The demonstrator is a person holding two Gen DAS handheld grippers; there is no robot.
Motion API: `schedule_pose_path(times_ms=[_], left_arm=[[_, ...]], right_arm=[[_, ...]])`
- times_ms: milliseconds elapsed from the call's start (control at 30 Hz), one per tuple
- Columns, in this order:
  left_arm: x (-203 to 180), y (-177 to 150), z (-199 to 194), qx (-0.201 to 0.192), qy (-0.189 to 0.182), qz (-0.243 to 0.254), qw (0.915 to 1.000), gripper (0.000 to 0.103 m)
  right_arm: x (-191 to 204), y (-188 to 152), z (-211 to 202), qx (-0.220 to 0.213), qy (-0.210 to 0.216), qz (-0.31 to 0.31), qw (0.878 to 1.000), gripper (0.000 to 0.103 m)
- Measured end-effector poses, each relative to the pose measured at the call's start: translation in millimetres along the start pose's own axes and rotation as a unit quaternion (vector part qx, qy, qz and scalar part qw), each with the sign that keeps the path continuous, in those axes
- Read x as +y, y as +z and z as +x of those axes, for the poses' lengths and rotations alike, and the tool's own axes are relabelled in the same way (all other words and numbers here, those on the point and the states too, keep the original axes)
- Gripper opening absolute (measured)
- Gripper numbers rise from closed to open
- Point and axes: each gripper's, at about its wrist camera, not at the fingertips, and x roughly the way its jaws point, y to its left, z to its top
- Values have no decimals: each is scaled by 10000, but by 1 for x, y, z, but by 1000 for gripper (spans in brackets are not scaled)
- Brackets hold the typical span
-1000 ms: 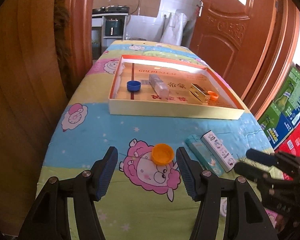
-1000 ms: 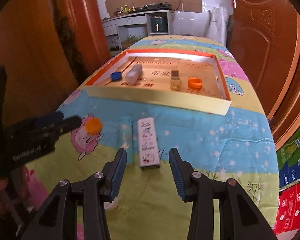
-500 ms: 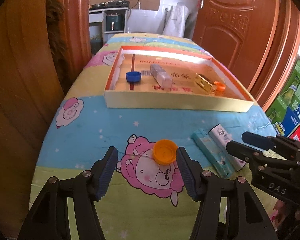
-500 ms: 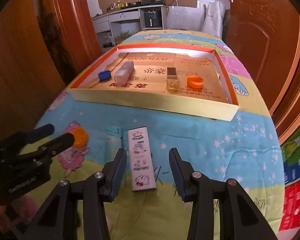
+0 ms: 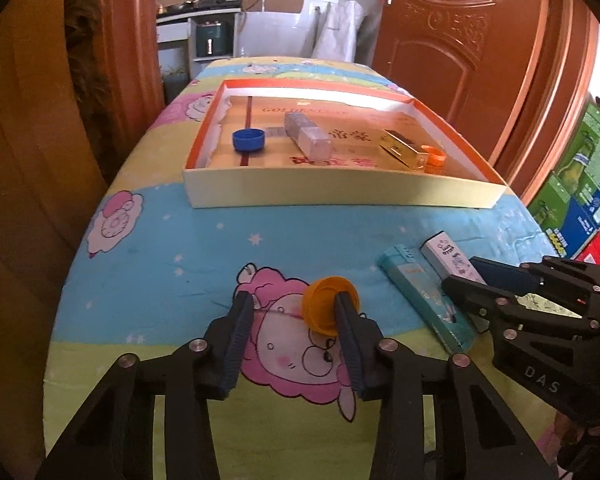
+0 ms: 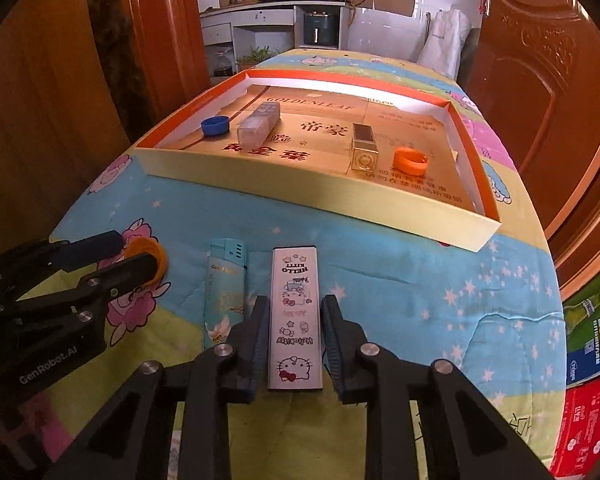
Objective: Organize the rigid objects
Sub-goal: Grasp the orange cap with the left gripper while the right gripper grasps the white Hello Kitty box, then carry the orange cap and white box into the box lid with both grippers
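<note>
The left gripper (image 5: pixel 294 314) stands parted at lower centre, its right finger touching the tilted orange cap (image 5: pixel 331 305); no grip shows. Bare quilt (image 5: pixel 160 256) lies leftward. The right gripper (image 6: pixel 294 334) straddles the Hello Kitty box (image 6: pixel 295 316), not clamped. The tray (image 6: pixel 312 196) edge runs above.

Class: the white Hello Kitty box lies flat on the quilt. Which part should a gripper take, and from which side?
Take the Hello Kitty box across its two long edges, coming from its near short end. It is long, narrow and flat, and the right gripper already straddles it that way.
</note>
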Motion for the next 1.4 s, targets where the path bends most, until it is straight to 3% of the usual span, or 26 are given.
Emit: schedule_pose_path(times_ms=[267, 367, 400, 433, 500, 800, 867, 933, 1400], left_arm=[[3, 12, 6, 155, -179, -155, 9996, 35], [7, 15, 0, -8, -267, -286, 9992, 35], [7, 16, -5, -116, -293, -293, 9991, 42], [6, 16, -9, -193, -300, -269, 9990, 56], [3, 15, -13, -238, -309, -163, 9991, 65], [-10, 8, 9, 138, 48, 130, 9998, 65], [-10, 8, 10, 134, 105, 125, 9998, 58], [-9, 10, 10, 121, 234, 164, 9995, 30], [-1, 19, -8, -62, -28, 36, 10000, 31]], right_arm=[[-3, -2, -2, -12, 77, 106, 9999, 26], [-3, -2, -2, -33, 102, 98, 9999, 26], [-4, -3, -2, -42, 120, 110, 9999, 26], [-5, -3, -2, -54, 148, 133, 9998, 26], [-8, -4, -2, -80, 219, 204, 9995, 26], [-9, -5, -2, -92, 261, 256, 9993, 26], [-9, -4, -2, -83, 264, 260, 9993, 26], [-8, -4, -2, -78, 239, 250, 9994, 26], [-13, -2, -10, -193, 204, 390, 9988, 26]])
